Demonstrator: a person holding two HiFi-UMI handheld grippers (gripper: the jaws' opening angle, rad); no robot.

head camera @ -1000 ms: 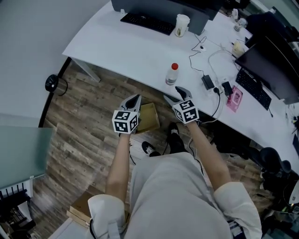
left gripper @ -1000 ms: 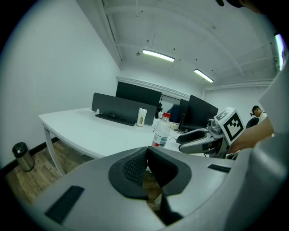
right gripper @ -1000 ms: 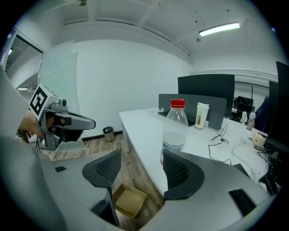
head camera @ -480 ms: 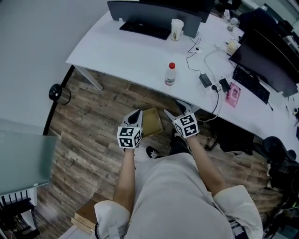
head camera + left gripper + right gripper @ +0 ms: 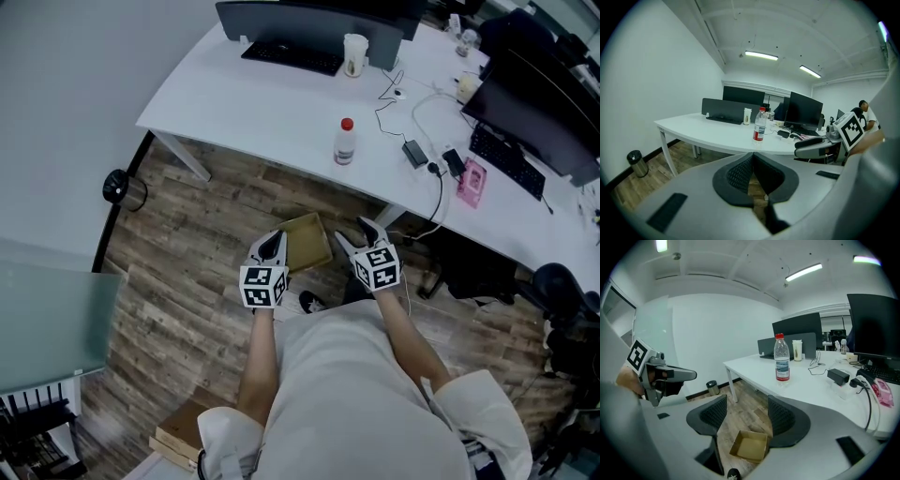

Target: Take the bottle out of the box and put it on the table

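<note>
Looks pretty much done: the bottle [image 5: 345,142] is standing upright on the table [image 5: 253,103], well ahead of both claws. The box [image 5: 307,242] is sitting empty on the floor between them. The left claw [image 5: 273,242] is pinching on nothing, and the right claw [image 5: 356,234] is gaping apart, empty.

the box [image 5: 307,242] lies open-topped on the wooden floor [image 5: 202,244], just short of the surface [image 5: 244,103] edge, so its mouth can be entered from above. the left gripper [image 5: 274,240] and right gripper [image 5: 356,234] hang at its two sides, and a shoe [image 5: 302,300] sits by its near edge. floor to the left runs open as far as the slanted leg [image 5: 180,155] and the bin [image 5: 122,189]. on the surface the bottle [image 5: 345,141] stands alone, with bare white to its left and front. to its right lie a cable [image 5: 390,120] and an adapter [image 5: 415,153]. a cup [image 5: 354,54] and keyboard [image 5: 281,56] crowd the back.
</note>
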